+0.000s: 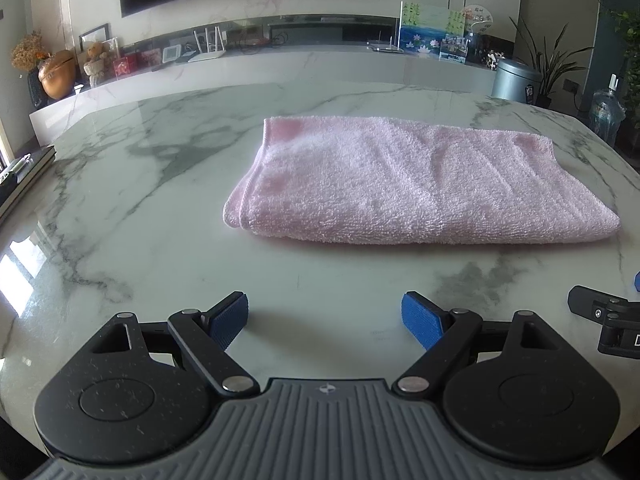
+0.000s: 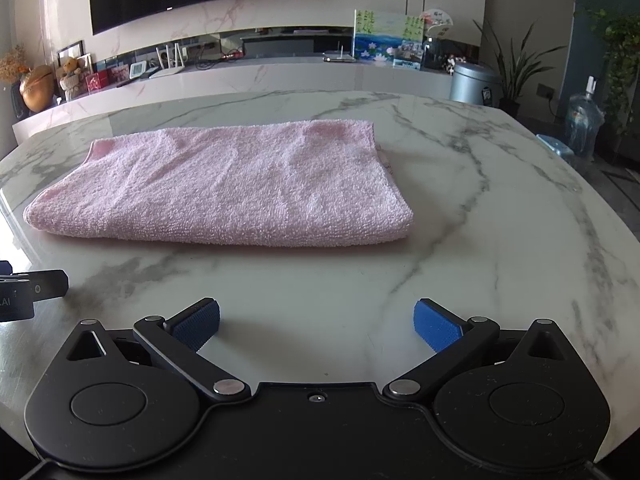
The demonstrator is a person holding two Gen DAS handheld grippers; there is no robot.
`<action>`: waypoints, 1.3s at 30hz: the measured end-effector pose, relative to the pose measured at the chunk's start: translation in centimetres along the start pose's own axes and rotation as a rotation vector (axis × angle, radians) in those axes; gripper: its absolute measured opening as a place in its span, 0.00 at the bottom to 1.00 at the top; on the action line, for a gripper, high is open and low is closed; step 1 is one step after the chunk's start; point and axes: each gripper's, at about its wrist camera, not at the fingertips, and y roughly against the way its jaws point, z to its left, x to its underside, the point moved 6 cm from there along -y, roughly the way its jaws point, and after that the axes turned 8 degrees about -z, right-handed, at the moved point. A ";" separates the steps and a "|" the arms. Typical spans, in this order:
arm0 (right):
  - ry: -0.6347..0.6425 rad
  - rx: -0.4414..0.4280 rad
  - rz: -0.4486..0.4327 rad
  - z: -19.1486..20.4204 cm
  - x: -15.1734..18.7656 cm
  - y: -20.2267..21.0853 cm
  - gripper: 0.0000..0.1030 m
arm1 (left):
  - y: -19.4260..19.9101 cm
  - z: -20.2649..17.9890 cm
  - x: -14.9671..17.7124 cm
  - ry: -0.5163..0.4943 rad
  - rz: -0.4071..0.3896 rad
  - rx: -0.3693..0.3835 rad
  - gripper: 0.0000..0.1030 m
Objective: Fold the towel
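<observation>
The pink towel (image 1: 420, 184) lies folded in the middle of the marble table (image 1: 140, 200). Near the front edge, the left gripper (image 1: 324, 320) and the right gripper (image 2: 316, 324) are both wide apart and hold nothing.

A broad band of bare marble surface (image 1: 320, 272) lies between the 2 grippers and the folded pink towel (image 1: 408, 184), with nothing standing in it. The left gripper (image 1: 325, 320) and right gripper (image 2: 317, 326) hang side by side with jaws spread and nothing between them; each shows at the edge of the other's view, so sideways room between them is tight. Left of the towel the surface is bare up to a dark book with a pen (image 1: 24, 176) at the rim. Right of the towel the marble is free to its edge.
</observation>
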 end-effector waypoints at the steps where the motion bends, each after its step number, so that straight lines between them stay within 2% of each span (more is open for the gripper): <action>1: -0.002 0.002 -0.003 0.0 0.0 0.0 1.00 | 0.0 0.0 0.0 0.001 -0.005 -0.002 0.82; 3: -0.006 0.006 -0.009 0.0 0.1 0.0 1.00 | 0.0 -0.1 0.2 0.002 -0.007 -0.001 0.87; 4: -0.007 0.007 -0.011 0.0 0.1 0.0 1.00 | 0.0 -0.1 0.4 0.001 -0.004 0.001 1.00; 23: -0.005 0.009 -0.025 0.1 0.3 0.2 1.00 | 0.4 -0.1 1.1 0.004 -0.061 0.002 1.00; 39: -0.003 0.009 -0.030 0.1 0.2 0.0 1.00 | 0.4 0.1 1.0 0.001 -0.066 0.004 1.00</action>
